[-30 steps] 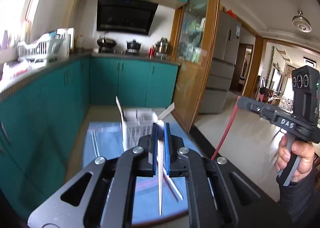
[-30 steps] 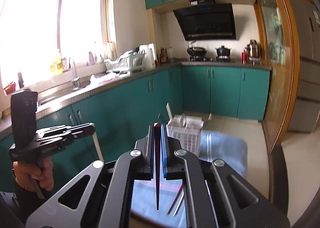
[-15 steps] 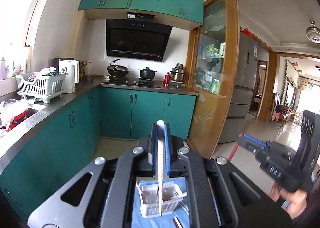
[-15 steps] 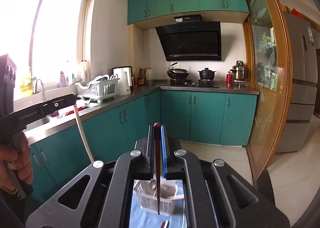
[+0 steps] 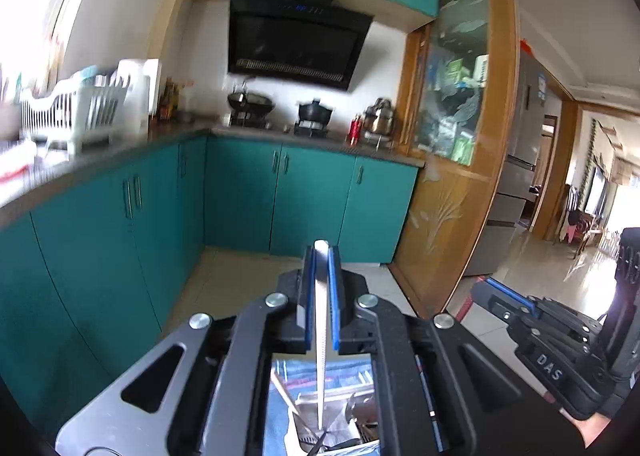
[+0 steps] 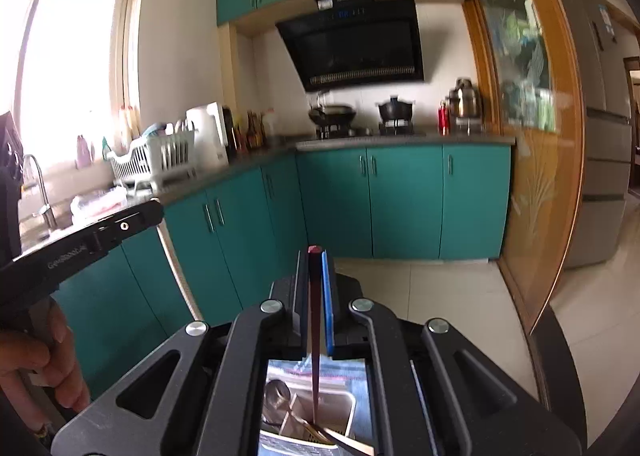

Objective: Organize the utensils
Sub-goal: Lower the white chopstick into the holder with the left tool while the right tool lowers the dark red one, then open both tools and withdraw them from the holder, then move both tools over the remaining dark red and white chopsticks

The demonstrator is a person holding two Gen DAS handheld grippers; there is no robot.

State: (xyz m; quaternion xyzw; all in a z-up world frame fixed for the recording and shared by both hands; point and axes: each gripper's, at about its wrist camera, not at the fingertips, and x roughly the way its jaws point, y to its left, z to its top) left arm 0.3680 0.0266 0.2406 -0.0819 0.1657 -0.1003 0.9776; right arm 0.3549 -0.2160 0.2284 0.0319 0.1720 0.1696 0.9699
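Note:
My left gripper is shut on a white chopstick that hangs down between its blue pads, its tip over the white utensil basket seen through the gripper frame. My right gripper is shut on a dark red chopstick, whose tip points down into the white utensil basket. A spoon and several wooden sticks stand in the basket. The right gripper also shows at the right of the left wrist view, and the left gripper at the left of the right wrist view.
A blue cloth lies under the basket. Teal cabinets run along the left and back, with a dish rack, kettle, pots and a range hood above. A wooden glass partition stands at the right. Tiled floor lies beyond.
Both grippers have travelled forward over the cloth, each keeping its chopstick; the basket has passed from ahead of the fingers to below them, so the chopstick tips now hang over it.

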